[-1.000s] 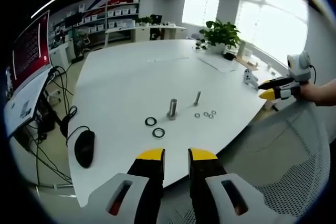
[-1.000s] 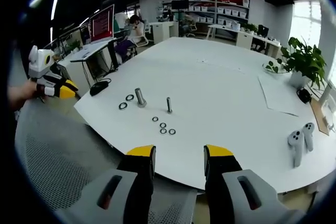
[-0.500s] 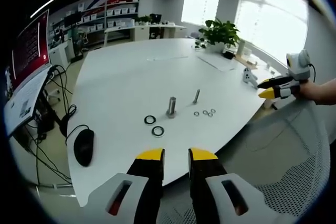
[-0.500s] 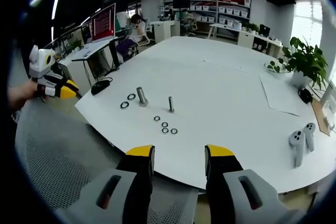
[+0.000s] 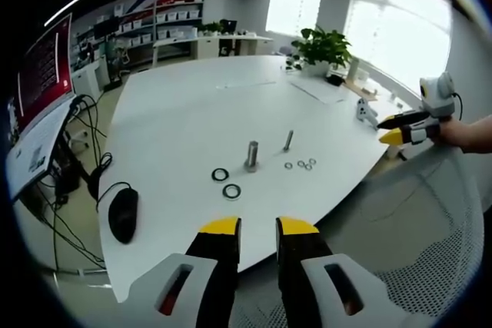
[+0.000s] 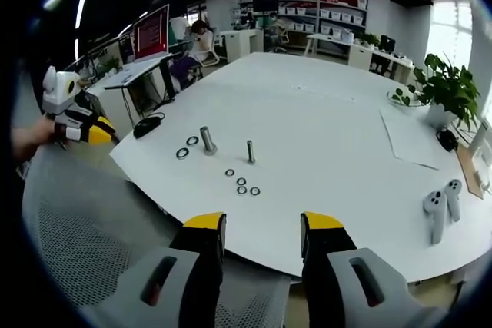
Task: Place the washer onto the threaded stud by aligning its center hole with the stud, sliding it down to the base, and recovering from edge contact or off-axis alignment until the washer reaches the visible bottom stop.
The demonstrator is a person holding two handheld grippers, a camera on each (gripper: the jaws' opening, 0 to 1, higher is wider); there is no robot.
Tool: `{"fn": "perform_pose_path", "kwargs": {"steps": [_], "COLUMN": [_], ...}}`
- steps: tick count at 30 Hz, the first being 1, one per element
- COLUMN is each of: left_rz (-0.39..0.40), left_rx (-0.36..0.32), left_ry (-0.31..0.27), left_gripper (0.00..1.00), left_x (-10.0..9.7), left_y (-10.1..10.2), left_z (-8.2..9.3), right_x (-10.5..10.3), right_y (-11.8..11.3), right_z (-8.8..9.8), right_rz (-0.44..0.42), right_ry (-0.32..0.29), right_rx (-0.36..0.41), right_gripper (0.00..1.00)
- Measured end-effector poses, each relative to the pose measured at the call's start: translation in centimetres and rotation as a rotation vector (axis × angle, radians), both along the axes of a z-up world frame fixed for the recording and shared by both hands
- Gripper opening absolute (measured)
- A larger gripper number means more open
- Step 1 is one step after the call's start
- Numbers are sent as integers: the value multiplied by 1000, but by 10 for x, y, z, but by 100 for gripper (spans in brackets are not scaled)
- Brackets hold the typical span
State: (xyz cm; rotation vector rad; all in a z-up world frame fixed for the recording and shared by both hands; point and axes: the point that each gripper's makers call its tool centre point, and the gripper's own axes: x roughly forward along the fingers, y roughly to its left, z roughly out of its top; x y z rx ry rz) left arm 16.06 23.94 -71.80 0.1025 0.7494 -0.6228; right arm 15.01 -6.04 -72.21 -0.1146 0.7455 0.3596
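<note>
On the white table [image 5: 184, 113] a thick threaded stud [image 5: 251, 155] stands upright, with a thinner stud [image 5: 289, 140] beside it. Two large dark washers [image 5: 221, 174] [image 5: 231, 190] lie flat near the thick stud. Several small washers [image 5: 301, 164] lie near the thin one. My left gripper [image 5: 258, 226] hangs off the table's near edge, jaws a little apart and empty. My right gripper [image 6: 262, 222] is open and empty, back from the opposite edge. From there I see the thick stud [image 6: 206, 140], the thin stud [image 6: 250, 151], the large washers [image 6: 182, 154] and the small washers [image 6: 241, 181]. Each gripper appears in the other's view [image 5: 392, 130] [image 6: 96, 130].
A black mouse [image 5: 124, 215] lies near the table's edge. White controllers [image 6: 438, 209] lie at the far side, with a potted plant [image 6: 446, 86] and a sheet of paper [image 6: 407, 140] beyond. Mesh chair backs [image 5: 430, 251] [image 6: 84, 243] stand between the grippers and the table.
Both views have shifted very slightly. Nothing on the table has moved, and both grippers stay as they were.
</note>
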Motion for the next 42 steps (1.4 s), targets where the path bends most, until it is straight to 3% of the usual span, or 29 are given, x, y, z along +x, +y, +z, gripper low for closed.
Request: {"fn": "perform_pose_path", "kwargs": {"steps": [17, 37, 42], "left_rz": [8, -2, 8], "left_rx": [6, 27, 37], "left_ry": [3, 1, 2], "left_gripper": [16, 16, 16], "left_x": [1, -1, 0], "left_y": [1, 0, 2], "left_z": [-1, -2, -2], "right_x": [-1, 0, 3], "right_y": [0, 0, 2], "right_z": [-3, 2, 8], "right_rz": [6, -15, -8], "right_ry": [17, -10, -39], "right_rx": [-5, 41, 67], "right_gripper": [41, 39, 39]}}
